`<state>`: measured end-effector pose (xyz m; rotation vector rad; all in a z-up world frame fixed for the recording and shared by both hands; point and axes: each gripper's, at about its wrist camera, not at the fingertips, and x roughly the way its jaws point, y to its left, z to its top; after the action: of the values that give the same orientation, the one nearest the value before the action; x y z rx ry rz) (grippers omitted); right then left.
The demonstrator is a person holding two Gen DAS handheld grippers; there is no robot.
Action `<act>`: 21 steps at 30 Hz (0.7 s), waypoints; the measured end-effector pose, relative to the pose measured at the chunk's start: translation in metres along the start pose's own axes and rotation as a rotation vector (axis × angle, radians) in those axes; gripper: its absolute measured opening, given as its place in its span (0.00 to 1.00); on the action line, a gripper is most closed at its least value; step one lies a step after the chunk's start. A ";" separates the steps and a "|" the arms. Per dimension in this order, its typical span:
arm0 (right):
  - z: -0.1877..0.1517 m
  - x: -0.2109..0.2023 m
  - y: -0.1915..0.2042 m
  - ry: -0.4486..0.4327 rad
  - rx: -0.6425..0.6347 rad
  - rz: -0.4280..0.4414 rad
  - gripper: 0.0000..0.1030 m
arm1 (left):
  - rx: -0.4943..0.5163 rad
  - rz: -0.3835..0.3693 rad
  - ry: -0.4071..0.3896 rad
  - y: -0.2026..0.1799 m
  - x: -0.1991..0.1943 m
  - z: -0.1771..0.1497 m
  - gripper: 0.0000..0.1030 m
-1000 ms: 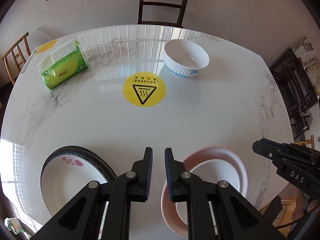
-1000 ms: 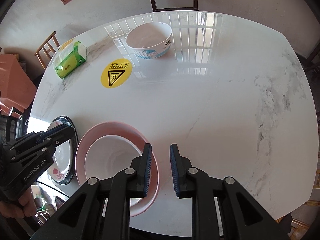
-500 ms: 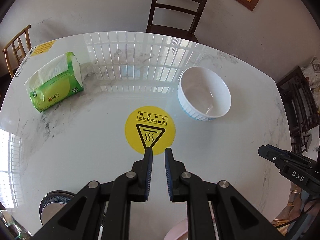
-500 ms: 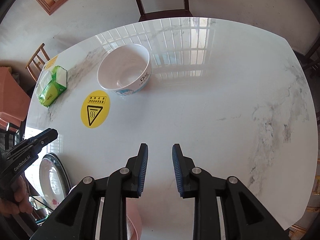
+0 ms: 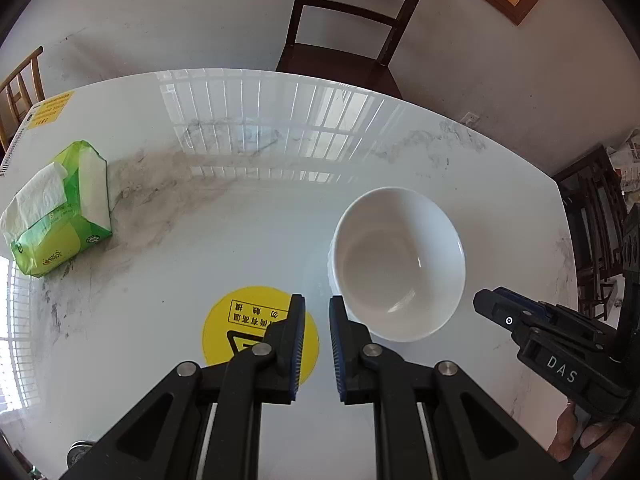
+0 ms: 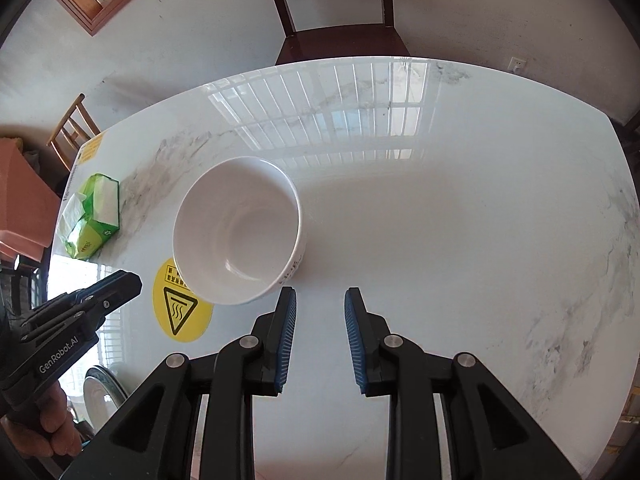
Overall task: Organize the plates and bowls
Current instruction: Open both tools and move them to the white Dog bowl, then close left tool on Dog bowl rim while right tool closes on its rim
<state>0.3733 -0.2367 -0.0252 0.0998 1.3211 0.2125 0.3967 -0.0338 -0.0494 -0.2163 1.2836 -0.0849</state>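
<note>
**Reaching for the last loose bowl**

While both of my hand-held grippers hang over the bench point(image 6: 460, 220), the white bowl point(image 6: 236, 236) stands alone and upright near the middle, untouched. From my right hand-held gripper point(image 6: 320, 336) it lies at 11 o'clock, just beyond the left fingertip; from my left hand-held gripper point(image 5: 317, 344) it sits at 1 o'clock, close by the right fingertip. The left jaws are all but together with nothing between them. The right jaws stand a little apart, also empty; they have just been opening. I judge the task part done: 1 plate point(image 6: 100, 392) shows only as a rim at the near edge in the right view, and this bowl has yet to join it. Around the bowl, the yellow warning sticker point(image 5: 260, 332) lies flat under my left fingers, so it blocks nothing. A green tissue pack point(image 5: 60, 216) rests at 10 o'clock, well apart. 1 dark chair point(image 6: 336, 12) stands past the far edge. Nothing stands between my jaws and the bowl.
</note>
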 end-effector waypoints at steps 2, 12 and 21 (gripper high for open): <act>0.008 0.008 0.000 0.006 0.001 0.005 0.23 | -0.009 0.002 0.006 -0.001 0.009 0.006 0.12; 0.027 0.041 0.008 0.029 -0.031 0.005 0.24 | -0.013 -0.007 -0.046 -0.005 0.026 0.027 0.14; 0.026 0.056 0.005 0.051 -0.035 0.011 0.21 | 0.026 -0.016 0.016 -0.011 0.054 0.019 0.15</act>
<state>0.4113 -0.2191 -0.0711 0.0728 1.3671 0.2487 0.4305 -0.0527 -0.0927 -0.2035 1.2962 -0.1170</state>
